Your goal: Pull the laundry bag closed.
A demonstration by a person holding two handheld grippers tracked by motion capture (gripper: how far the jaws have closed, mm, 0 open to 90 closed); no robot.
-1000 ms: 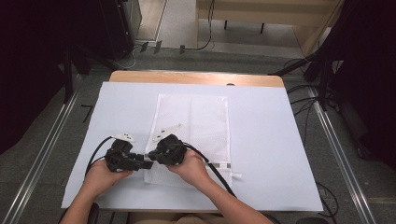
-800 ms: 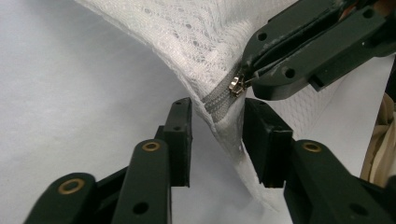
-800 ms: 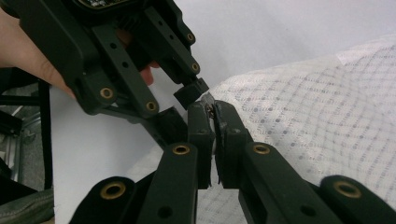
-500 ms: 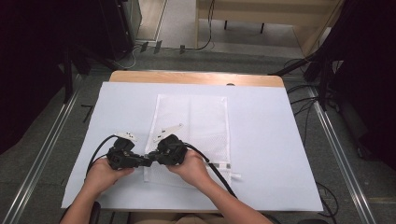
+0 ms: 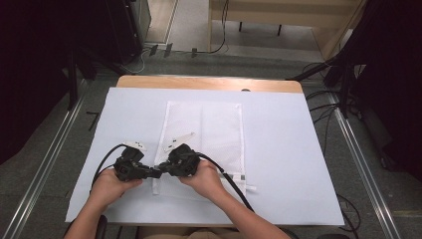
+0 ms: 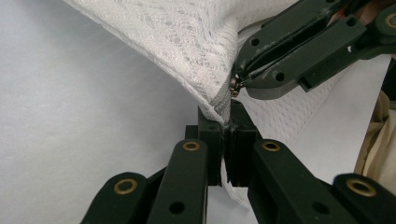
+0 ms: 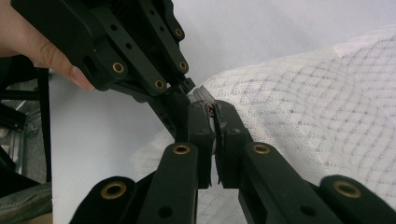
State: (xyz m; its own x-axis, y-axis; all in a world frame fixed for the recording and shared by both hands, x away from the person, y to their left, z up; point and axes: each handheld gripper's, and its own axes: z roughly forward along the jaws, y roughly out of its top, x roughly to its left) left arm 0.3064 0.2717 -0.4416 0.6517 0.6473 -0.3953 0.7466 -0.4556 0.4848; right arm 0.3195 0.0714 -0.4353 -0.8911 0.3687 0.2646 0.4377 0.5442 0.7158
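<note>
Closing in the last moment, the left gripper now clamps the near left corner of the flat white mesh zip bag, beside the right gripper, which pinches the small metal zipper pull, and the zipper edge runs away toward the upper part of the high view.

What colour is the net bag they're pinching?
White, with a fine mesh weave; the mesh bag shows best in the left gripper view.

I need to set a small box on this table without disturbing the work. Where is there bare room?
Bare white sheet lies right of the mesh bag, out to the table's right edge, and a strip left of it. A thin band runs beyond the bag. The bag's near left corner is crowded: left gripper and right gripper both clamp it there.
</note>
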